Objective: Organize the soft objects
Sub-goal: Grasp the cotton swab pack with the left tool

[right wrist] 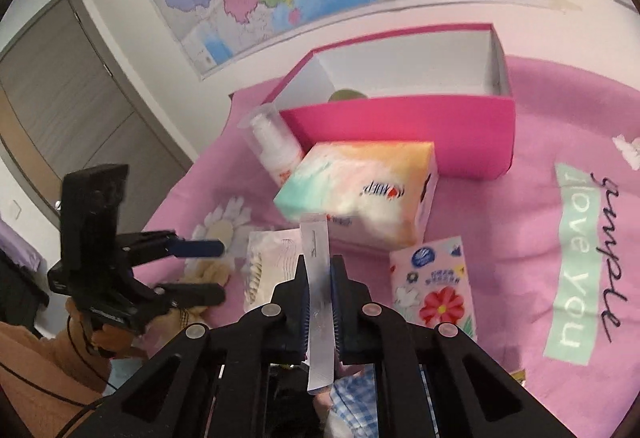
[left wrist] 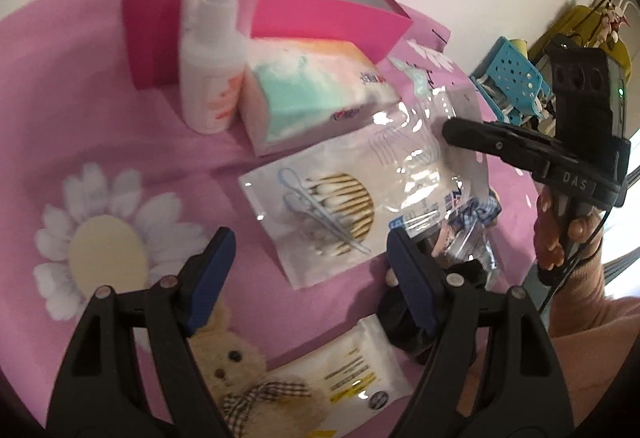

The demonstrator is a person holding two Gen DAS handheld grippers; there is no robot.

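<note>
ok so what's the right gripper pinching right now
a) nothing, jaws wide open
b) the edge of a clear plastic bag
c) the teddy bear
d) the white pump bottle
b: in the right wrist view the right gripper has its pads shut on the thin top strip of the clear plastic bag, while the pump bottle stands untouched by the pink box.

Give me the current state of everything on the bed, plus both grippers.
Left gripper: open, empty, above the cotton swab pouch.
Right gripper: shut on the clear plastic bag, which holds a blue checked item.
Pink box: open, a greenish item inside.
Tissue pack: lying flat beside the box.
White bottle: upright, capped.
Teddy bear: lying, untouched.
</note>
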